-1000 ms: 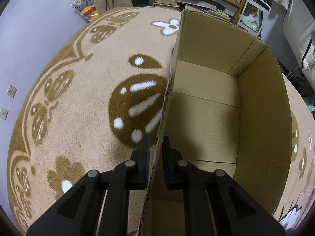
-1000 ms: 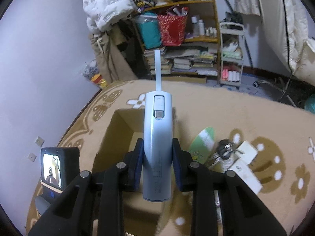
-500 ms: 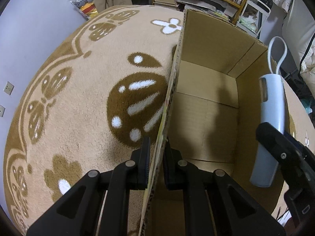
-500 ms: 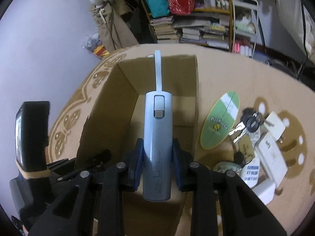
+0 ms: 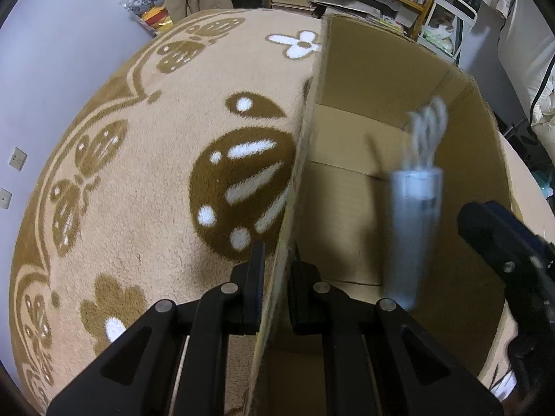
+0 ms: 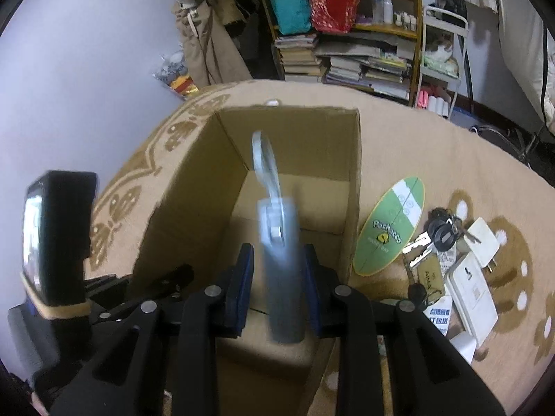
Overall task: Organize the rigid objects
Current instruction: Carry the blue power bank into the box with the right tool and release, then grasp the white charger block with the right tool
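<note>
An open cardboard box (image 5: 364, 79) (image 6: 194, 187) stands on the patterned rug. My left gripper (image 5: 275, 284) is shut on the box's left wall. A pale blue power bank with a loop strap (image 6: 281, 270) (image 5: 412, 228) is blurred by motion between my right gripper's spread fingers, inside the box and clear of both pads. My right gripper (image 6: 277, 284) is open above the box; it also shows in the left wrist view (image 5: 506, 263).
Right of the box on the rug lie a green oval card (image 6: 392, 228), a bunch of keys (image 6: 437, 239), a white charger (image 6: 482, 239) and white packets (image 6: 468, 294). Shelves with books (image 6: 350, 62) stand behind. The purple wall (image 6: 86, 52) is at left.
My right gripper has opened and let go of the power bank, which is dropping into the box. My left gripper still holds the box wall.
</note>
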Demonstrator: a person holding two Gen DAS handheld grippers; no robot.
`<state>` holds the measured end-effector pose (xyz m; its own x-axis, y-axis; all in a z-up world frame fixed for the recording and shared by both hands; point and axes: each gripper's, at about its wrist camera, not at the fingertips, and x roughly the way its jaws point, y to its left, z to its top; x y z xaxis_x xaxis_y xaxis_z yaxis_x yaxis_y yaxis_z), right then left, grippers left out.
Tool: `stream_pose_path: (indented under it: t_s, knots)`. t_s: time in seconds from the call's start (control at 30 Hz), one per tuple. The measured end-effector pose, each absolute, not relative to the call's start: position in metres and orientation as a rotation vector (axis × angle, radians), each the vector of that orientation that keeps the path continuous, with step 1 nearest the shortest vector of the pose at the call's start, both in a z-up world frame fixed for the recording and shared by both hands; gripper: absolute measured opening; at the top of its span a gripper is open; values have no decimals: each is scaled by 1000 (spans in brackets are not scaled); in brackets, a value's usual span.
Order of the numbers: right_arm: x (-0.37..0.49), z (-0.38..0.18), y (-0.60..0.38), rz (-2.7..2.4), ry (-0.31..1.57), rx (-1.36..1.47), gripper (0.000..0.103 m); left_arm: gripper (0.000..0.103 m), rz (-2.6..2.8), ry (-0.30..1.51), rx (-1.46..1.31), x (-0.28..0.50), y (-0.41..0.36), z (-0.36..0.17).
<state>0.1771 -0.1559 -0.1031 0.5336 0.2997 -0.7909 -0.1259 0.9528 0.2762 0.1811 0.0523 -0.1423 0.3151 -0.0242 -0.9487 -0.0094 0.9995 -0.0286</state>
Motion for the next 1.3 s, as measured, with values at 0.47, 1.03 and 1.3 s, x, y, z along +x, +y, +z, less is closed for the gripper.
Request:
stream_pose_path:
  t_s: [0.47, 1.03, 1.3]
  knots:
    - [157, -47, -200, 175, 823, 240, 98, 10, 0, 1250, -29, 179, 56, -140]
    - [131, -112, -284, 11, 926, 294, 102, 11, 6, 1244, -10, 179, 50, -139]
    - [123, -139, -303, -36, 959, 318, 102, 11, 2, 1248, -12, 178, 52, -139]
